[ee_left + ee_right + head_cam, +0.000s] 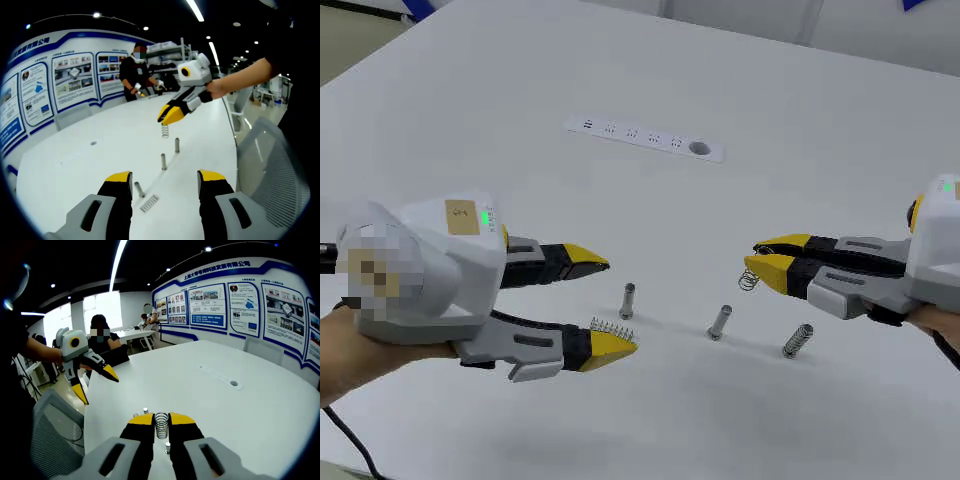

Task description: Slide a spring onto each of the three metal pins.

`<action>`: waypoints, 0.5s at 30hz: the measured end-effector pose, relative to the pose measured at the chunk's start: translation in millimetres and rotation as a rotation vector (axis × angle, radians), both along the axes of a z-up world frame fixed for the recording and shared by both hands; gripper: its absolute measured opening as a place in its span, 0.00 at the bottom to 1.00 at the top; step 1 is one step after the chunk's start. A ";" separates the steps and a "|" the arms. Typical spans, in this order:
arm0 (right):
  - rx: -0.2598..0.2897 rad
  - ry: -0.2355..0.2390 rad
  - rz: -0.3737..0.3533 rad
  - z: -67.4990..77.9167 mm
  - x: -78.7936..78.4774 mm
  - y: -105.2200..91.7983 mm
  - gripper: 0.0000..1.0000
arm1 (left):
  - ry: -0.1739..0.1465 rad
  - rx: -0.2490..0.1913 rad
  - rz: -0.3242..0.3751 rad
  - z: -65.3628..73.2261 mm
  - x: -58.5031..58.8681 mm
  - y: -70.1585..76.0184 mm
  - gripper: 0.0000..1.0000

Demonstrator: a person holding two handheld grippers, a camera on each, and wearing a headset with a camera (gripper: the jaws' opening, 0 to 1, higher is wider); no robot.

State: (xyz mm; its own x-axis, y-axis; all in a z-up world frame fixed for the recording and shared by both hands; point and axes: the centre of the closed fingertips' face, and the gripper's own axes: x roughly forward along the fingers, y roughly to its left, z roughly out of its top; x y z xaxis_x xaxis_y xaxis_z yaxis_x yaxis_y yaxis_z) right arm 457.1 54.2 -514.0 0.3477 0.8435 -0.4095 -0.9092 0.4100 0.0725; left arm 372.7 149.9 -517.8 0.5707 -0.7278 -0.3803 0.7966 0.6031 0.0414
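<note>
Right hand-held gripper [753,254] pinches spring [748,279] above worktop [520,120], toward near edge. Left hand-held gripper [622,305] wide, loose spring [609,326] by its lower jaw. Right pin [798,341] looks sprung. Middle pin [720,321] and left pin [628,300] bare: roughly one-third done.

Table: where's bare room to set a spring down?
Bare: the wide stretch between the power strip and the pins, and the near strip below the pins. Crowded: the pin row between left gripper and right gripper, loose spring included.
</note>
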 end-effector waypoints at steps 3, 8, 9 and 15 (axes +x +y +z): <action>-0.001 0.021 -0.022 -10.1 1.4 -0.8 0.11 | -0.001 -0.014 0.028 2.8 3.0 6.7 0.60; 0.003 0.042 -0.054 -23.5 4.5 1.6 0.11 | 0.010 -0.027 0.068 3.1 6.9 18.8 0.65; 0.000 0.044 -0.058 -26.0 5.6 1.8 0.11 | 0.011 -0.027 0.077 2.9 7.7 20.6 0.68; 0.009 0.058 -0.091 -34.8 15.3 1.3 0.11 | 0.020 -0.037 0.109 2.5 8.0 25.2 0.79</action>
State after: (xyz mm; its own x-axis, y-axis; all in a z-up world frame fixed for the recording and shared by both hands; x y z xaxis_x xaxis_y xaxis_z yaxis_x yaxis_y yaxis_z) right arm 472.4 55.5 -548.9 0.3990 0.8130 -0.4240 -0.8624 0.4899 0.1278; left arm 380.7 175.1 -515.3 0.6398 -0.6758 -0.3660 0.7268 0.6869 0.0023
